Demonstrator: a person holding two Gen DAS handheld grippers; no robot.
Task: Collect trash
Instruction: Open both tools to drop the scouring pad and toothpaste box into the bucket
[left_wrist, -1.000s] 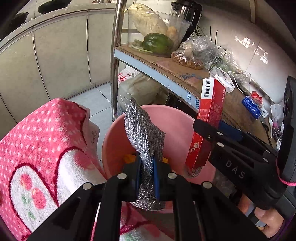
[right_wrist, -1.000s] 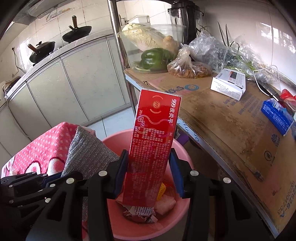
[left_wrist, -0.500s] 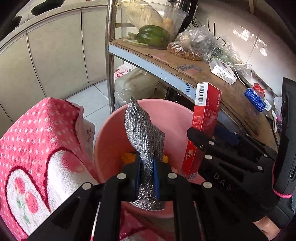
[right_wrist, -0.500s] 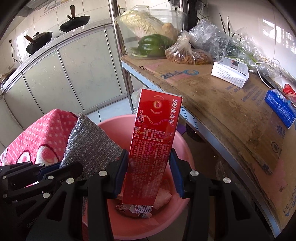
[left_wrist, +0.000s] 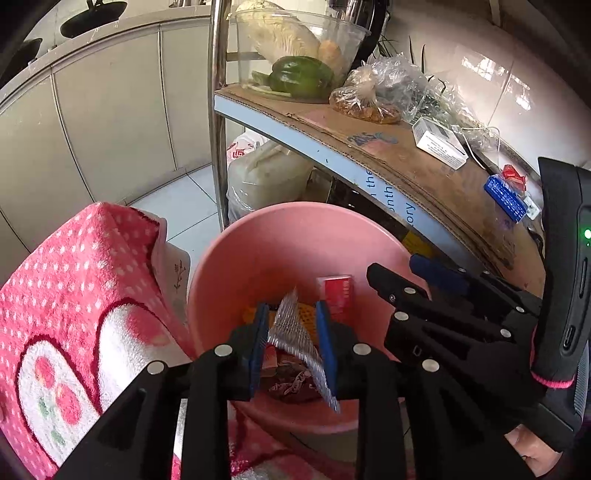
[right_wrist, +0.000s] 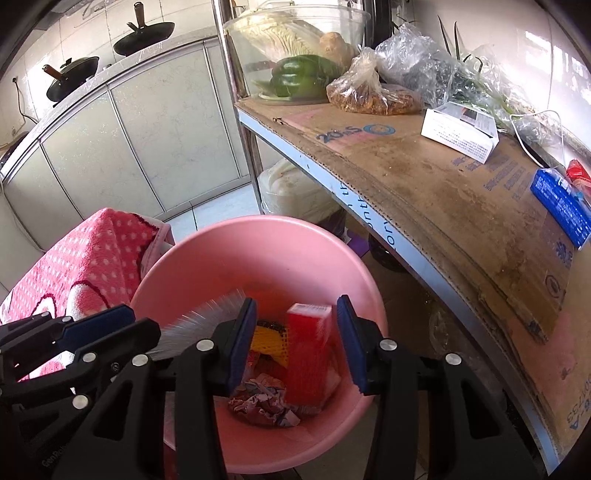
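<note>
A pink bin (left_wrist: 280, 236) (right_wrist: 258, 251) stands below both grippers and holds crumpled paper (right_wrist: 262, 402) and yellow netting (right_wrist: 267, 338). My left gripper (left_wrist: 291, 339) is open over the bin; the silver scouring cloth (left_wrist: 295, 332) is blurred and loose between its fingers, and shows as a blurred streak in the right wrist view (right_wrist: 199, 321). My right gripper (right_wrist: 295, 339) is open; the red box (right_wrist: 308, 350) is blurred and free between its fingers, inside the bin. The box also shows in the left wrist view (left_wrist: 336, 291).
A metal shelf lined with cardboard (right_wrist: 424, 192) runs along the right, carrying a glass bowl of vegetables (right_wrist: 295, 55), bags, a white box (right_wrist: 461, 129) and a blue pack (right_wrist: 561, 203). A pink dotted towel (left_wrist: 74, 295) lies at the left. Cabinets stand behind.
Both grippers have opened. The silver cloth and the red box have left the fingers and are dropping into the pink bin. Both grippers have moved closer above the bin.
</note>
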